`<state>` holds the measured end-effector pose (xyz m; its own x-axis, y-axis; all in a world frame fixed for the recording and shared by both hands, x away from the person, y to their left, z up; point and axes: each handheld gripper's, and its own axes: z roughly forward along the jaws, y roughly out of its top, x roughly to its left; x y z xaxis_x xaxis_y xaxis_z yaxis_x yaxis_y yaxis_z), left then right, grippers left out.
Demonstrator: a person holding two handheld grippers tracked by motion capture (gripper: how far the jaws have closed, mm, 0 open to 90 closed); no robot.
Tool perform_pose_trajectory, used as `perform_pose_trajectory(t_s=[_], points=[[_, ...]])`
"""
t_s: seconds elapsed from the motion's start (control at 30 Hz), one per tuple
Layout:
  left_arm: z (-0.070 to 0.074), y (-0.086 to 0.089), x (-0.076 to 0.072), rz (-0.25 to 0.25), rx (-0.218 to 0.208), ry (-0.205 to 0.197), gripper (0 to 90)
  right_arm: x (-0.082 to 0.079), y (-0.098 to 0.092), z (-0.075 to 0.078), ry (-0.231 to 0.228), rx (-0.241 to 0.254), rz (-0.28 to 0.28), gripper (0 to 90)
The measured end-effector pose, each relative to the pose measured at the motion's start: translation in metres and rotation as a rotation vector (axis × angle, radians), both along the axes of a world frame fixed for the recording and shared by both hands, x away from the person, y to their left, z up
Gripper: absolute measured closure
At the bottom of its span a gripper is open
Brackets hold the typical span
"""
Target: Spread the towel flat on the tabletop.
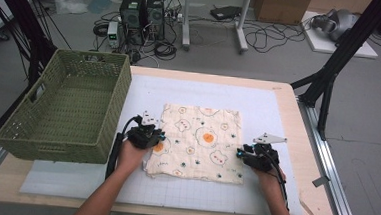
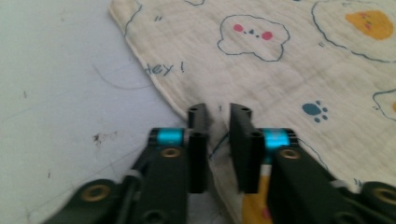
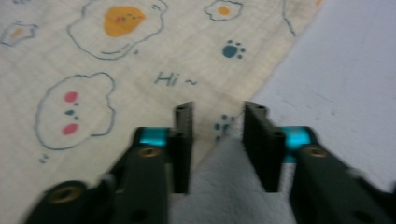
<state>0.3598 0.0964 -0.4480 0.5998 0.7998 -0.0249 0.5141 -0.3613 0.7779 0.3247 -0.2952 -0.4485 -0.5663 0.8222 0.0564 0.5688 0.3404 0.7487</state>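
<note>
Forearms: two bare arms enter from the bottom edge of the high view, each hand holding a claw.
Left claw [image 1: 157, 137]: lower centre-left of the high view, at the cloth's left edge; in the left gripper view its jaws stand close together with a fold of the cloth's edge pinched up between them.
Right claw [image 1: 239, 154]: lower centre-right of the high view, at the cloth's right edge; in the right gripper view its jaws straddle that edge with a gap, not pressing it.
Cloth [image 1: 197, 141]: cream, printed with fried eggs, bears and paw marks, spread flat mid-frame on the counter.
Counter [image 1: 259, 99]: wood-edged, covered by a pale gridded mat.
Basket [image 1: 67, 111]: green woven, left of the frame, just beside the left claw.
</note>
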Motion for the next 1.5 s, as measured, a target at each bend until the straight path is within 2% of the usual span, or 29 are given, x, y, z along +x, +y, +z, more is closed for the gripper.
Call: perform_pose_trajectory(t_s=[0.03,0.1,0.13,0.2,0.27,0.33,0.37,0.43,0.47,0.53,0.67,0.73,0.87,1.0,1.13,1.2,1.27,1.33,1.4,1.5], points=[[0.0,-0.001,0.0,0.013,0.007,-0.008,86.4,0.0,0.002,0.0,0.001,-0.002,0.022,85.6],[-0.001,-0.001,0.003,0.07,0.003,-0.025,86.7,0.001,0.008,0.002,-0.01,-0.053,0.039,87.9],[-0.002,-0.001,0.005,0.097,-0.015,-0.024,86.7,0.001,0.009,0.003,-0.025,-0.085,0.023,88.1],[-0.003,0.001,0.008,0.136,-0.045,-0.015,86.6,0.003,0.008,0.002,-0.056,-0.113,-0.031,88.2],[-0.003,0.001,0.008,0.142,-0.047,-0.017,82.9,0.005,0.006,0.001,-0.073,-0.115,-0.073,87.8],[0.0,0.005,0.006,0.133,-0.064,0.0,67.2,0.005,0.007,0.001,-0.073,-0.108,-0.084,83.6],[0.001,0.007,0.004,0.123,-0.089,0.009,61.6,0.004,0.006,0.001,-0.074,-0.106,-0.084,78.5],[0.007,0.011,-0.001,0.094,-0.085,0.001,55.3,0.002,0.002,0.002,-0.081,-0.074,-0.085,72.8],[0.01,0.012,-0.005,0.075,-0.094,-0.016,55.0,0.0,0.0,0.003,-0.08,-0.061,-0.082,72.1],[0.014,0.014,-0.015,0.044,-0.108,-0.048,55.5,-0.003,-0.002,0.005,-0.085,-0.046,-0.076,69.1],[0.012,0.016,-0.03,-0.016,-0.108,-0.04,57.1,-0.014,-0.002,0.01,-0.091,-0.027,-0.051,65.3],[0.008,0.018,-0.039,-0.017,-0.12,-0.037,57.6,-0.022,-0.003,0.013,-0.103,-0.022,-0.038,64.5],[-0.001,0.025,-0.053,-0.024,-0.126,0.002,58.1,-0.044,-0.005,0.013,-0.099,-0.022,-0.013,64.5],[-0.002,0.029,-0.067,-0.04,-0.123,0.005,58.5,-0.062,-0.003,0.012,-0.088,-0.027,0.022,65.1],[-0.003,0.026,-0.076,-0.076,-0.076,0.011,64.3,-0.071,0.001,0.008,-0.058,-0.043,0.052,67.8],[-0.003,0.023,-0.081,-0.106,-0.036,-0.012,76.3,-0.071,0.003,0.004,-0.031,-0.048,0.066,72.7],[-0.003,0.022,-0.085,-0.114,-0.021,-0.021,86.5,-0.072,0.004,0.001,-0.019,-0.047,0.086,80.4],[-0.002,0.024,-0.088,-0.112,-0.018,-0.016,87.7,-0.072,0.005,0.002,-0.012,-0.049,0.106,86.6],[-0.002,0.027,-0.093,-0.11,-0.02,-0.011,88.0,-0.074,0.006,0.003,-0.009,-0.064,0.12,87.5],[-0.001,0.033,-0.098,-0.109,-0.028,0.0,88.1,-0.078,0.004,0.005,0.012,-0.053,0.136,87.7]])
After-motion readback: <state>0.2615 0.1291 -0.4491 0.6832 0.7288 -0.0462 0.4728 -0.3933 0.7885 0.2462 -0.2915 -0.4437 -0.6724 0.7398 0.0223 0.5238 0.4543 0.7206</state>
